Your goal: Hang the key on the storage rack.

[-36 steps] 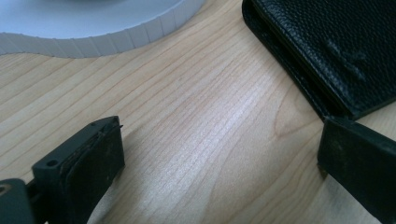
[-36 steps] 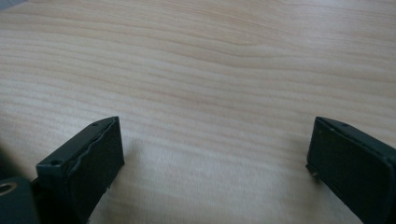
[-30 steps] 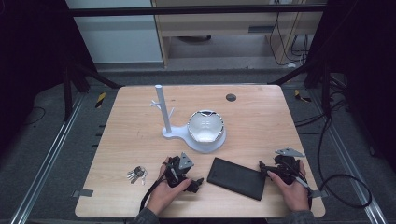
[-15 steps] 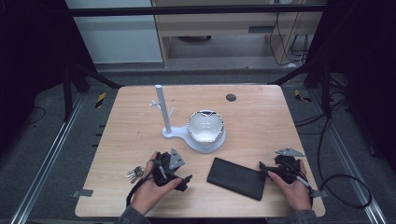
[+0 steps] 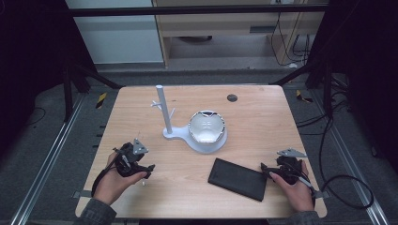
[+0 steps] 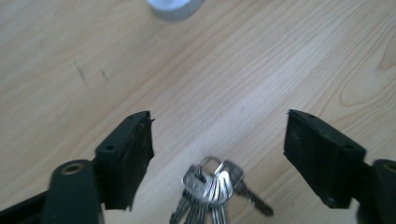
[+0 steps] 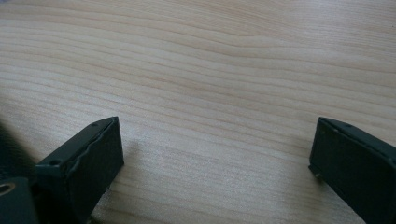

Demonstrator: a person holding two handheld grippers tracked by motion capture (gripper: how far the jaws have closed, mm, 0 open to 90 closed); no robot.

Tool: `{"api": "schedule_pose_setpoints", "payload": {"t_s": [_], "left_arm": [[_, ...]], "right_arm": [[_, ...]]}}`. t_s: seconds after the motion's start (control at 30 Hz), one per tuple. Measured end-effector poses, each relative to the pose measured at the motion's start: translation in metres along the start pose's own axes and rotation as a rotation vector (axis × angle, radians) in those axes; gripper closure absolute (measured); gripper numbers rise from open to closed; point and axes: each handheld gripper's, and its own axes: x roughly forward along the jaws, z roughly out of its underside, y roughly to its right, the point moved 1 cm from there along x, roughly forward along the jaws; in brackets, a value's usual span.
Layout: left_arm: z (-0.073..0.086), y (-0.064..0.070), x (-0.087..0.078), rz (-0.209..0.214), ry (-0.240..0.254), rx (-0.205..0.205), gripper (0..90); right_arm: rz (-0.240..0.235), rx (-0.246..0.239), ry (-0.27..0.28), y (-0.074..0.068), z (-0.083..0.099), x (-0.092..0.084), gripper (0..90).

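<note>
Two grippers low on the surface [image 5: 263,117] from above: left gripper [image 5: 133,161] front-left, right gripper [image 5: 281,168] beside the black case [image 5: 238,178]. Left gripper view: jaws wide, bunch of keys [image 6: 210,191] between them; I'd judge centring over the ring, then closing. Right gripper view: jaws wide, bare wood.

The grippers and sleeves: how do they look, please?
Both the left gripper and the right gripper are black, each topped by a grey three-cornered plate. Their jaws are blocky, black and matte. A dark cable trails from each. The sleeves look grey.
</note>
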Motion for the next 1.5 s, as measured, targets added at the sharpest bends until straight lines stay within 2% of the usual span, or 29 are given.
{"api": "schedule_pose_setpoints", "payload": {"t_s": [0.03, 0.07, 0.1, 0.13, 0.2, 0.23, 0.33, 0.37, 0.4, 0.43, 0.47, 0.53, 0.67, 0.77, 0.87, 0.93, 1.0, 1.1, 1.13, 1.2, 1.27, 1.3, 1.4, 1.5], "left_arm": [[0.003, -0.002, 0.001, 0.007, -0.02, -0.003, 27.4], [0.01, -0.006, 0.002, 0.027, -0.066, 0.007, 29.7], [0.01, -0.006, 0.002, 0.027, -0.066, 0.007, 33.7], [0.016, -0.011, 0.004, 0.046, -0.097, 0.009, 36.6], [0.018, -0.013, 0.005, 0.06, -0.108, 0.007, 37.0], [0.022, -0.018, 0.007, 0.089, -0.133, 0.0, 37.1], [0.025, -0.025, 0.012, 0.016, -0.146, 0.033, 35.7], [0.025, -0.025, 0.012, 0.016, -0.146, 0.033, 37.1], [0.029, -0.031, 0.013, 0.01, -0.157, 0.034, 38.0], [0.029, -0.031, 0.013, 0.01, -0.157, 0.034, 37.9], [0.033, -0.035, 0.009, 0.055, -0.145, 0.017, 37.9], [0.035, -0.035, 0.007, 0.066, -0.144, 0.012, 37.9], [0.044, -0.025, 0.008, 0.113, -0.143, 0.044, 37.7], [0.047, -0.02, 0.013, 0.109, -0.162, 0.073, 35.0], [0.048, -0.02, 0.017, 0.107, -0.166, 0.073, 30.5], [0.049, -0.021, 0.023, 0.107, -0.173, 0.052, 28.5], [0.05, -0.021, 0.025, 0.106, -0.179, 0.048, 28.2], [0.051, -0.024, 0.029, 0.119, -0.182, 0.034, 28.6], [0.05, -0.025, 0.031, 0.137, -0.172, 0.015, 28.6], [0.05, -0.025, 0.032, 0.139, -0.17, 0.013, 29.0], [0.049, -0.026, 0.033, 0.151, -0.171, 0.004, 32.5], [0.05, -0.028, 0.032, 0.186, -0.172, -0.02, 37.4], [0.051, -0.029, 0.031, 0.185, -0.171, -0.027, 42.4], [0.051, -0.029, 0.028, 0.18, -0.187, -0.033, 55.0]], "right_arm": [[0.001, -0.001, 0.0, 0.0, 0.0, 0.0, 2.9], [0.002, 0.001, 0.0, 0.0, 0.0, 0.0, 2.9], [0.002, 0.001, 0.0, 0.0, 0.0, 0.0, 2.9], [0.002, 0.001, -0.001, 0.0, 0.0, 0.0, 2.9], [0.002, 0.0, 0.0, 0.0, 0.0, 0.0, 2.9], [0.002, 0.002, 0.0, 0.0, 0.0, 0.0, 2.9], [0.002, 0.002, 0.0, 0.0, 0.0, 0.0, 2.9], [0.002, 0.001, 0.0, 0.0, 0.0, 0.0, 2.9], [0.002, 0.003, -0.001, 0.0, 0.0, 0.0, 2.9], [0.002, 0.003, -0.001, 0.0, 0.0, 0.0, 2.9], [0.002, 0.0, 0.0, 0.0, 0.0, 0.0, 2.9], [0.002, 0.001, 0.0, 0.0, 0.0, 0.0, 2.9], [0.003, 0.0, 0.001, 0.0, 0.0, 0.0, 2.8], [0.003, 0.002, 0.001, -0.001, 0.0, 0.0, 2.8], [0.002, 0.001, 0.001, -0.001, 0.0, 0.0, 2.8], [0.001, 0.0, 0.0, -0.001, 0.0, 0.0, 2.8], [-0.001, 0.0, 0.0, -0.001, 0.0, 0.0, 2.7], [-0.001, 0.001, -0.001, -0.001, 0.0, 0.0, 2.7], [-0.002, 0.0, -0.001, -0.001, 0.0, 0.0, 2.7], [-0.003, 0.002, 0.0, -0.002, 0.0, 0.0, 2.7], [-0.004, 0.0, 0.001, -0.002, 0.0, 0.0, 2.7], [-0.003, 0.001, 0.0, -0.002, 0.0, 0.0, 2.7], [-0.004, -0.002, 0.001, -0.002, 0.0, 0.0, 2.7], [-0.004, -0.001, 0.001, -0.002, 0.0, 0.0, 2.7]]}}
